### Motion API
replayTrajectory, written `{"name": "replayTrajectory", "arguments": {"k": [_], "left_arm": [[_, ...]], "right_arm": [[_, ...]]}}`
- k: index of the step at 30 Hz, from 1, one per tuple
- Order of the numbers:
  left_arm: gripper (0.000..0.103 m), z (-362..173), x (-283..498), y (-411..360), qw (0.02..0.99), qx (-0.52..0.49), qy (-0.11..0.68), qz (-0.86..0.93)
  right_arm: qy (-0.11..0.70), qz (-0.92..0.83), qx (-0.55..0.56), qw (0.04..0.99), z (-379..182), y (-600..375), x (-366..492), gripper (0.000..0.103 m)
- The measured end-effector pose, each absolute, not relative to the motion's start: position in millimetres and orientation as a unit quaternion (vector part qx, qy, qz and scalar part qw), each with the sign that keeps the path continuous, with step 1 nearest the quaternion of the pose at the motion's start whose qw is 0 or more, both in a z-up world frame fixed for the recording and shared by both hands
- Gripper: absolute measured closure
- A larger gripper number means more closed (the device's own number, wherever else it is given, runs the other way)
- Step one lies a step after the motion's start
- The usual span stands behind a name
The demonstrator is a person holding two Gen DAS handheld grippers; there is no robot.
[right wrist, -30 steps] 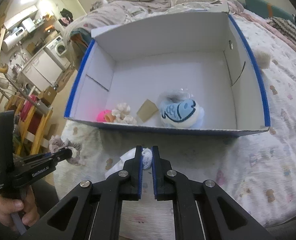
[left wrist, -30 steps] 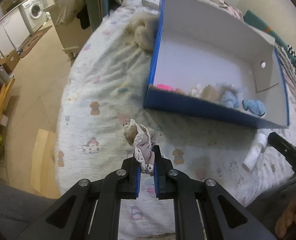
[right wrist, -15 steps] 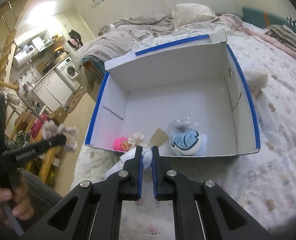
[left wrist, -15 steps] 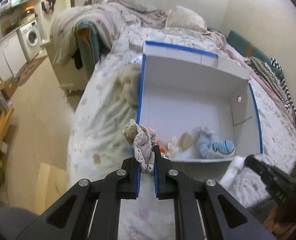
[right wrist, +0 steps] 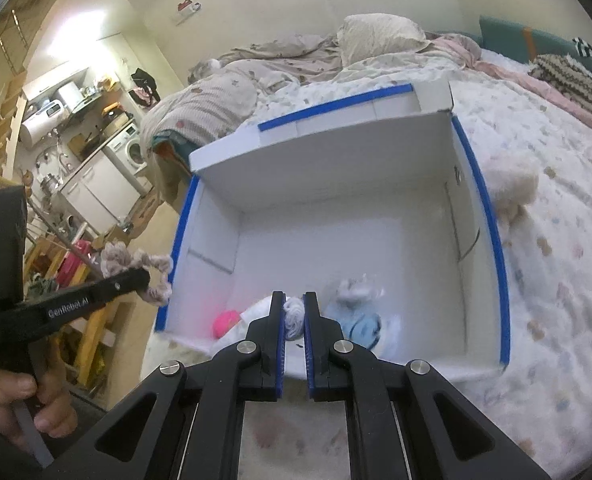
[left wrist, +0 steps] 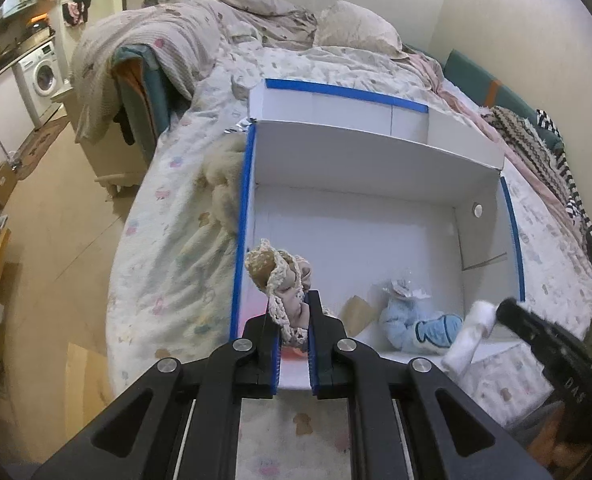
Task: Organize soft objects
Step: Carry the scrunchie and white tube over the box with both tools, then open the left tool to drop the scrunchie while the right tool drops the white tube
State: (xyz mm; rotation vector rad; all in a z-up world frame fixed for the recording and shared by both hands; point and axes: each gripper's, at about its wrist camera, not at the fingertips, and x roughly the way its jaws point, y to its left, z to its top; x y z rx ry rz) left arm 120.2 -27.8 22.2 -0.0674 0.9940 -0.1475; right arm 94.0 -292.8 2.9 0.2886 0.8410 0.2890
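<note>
aloft, lace scrunchie (left wrist: 280, 285) in left claw (left wrist: 293, 312)

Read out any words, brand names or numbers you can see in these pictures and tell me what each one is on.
"GenRobot.AI": white lettering along the arm of the left claw, seen from the right wrist view.
"DAS": only these white letters show on the right claw in the left wrist view; the rest is cut off by the picture edge.
More white lettering at the left edge of the right wrist view, on the left claw's handle: cut off, unreadable.
The box bears no readable text.
</note>
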Motion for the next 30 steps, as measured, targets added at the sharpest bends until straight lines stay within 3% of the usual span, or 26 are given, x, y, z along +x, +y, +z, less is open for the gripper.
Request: {"name": "replayTrajectory", "arguments": {"k": [15, 30], "left_arm": [[0.093, -37.5, 167.0, -48.9, 0.86, -0.028, 0.499, -0.102], [0.093, -60.8, 184.2, -62.4, 0.848, -0.019, 0.521, -0.095]], "right_arm": [[0.444, 0.129, 0.138, 0.876, -28.5, -290.5, 161.5, 0.093], [0.52, 0.123, 0.121, 0.837, -76.0, -276.0, 182.3, 0.093]]}}
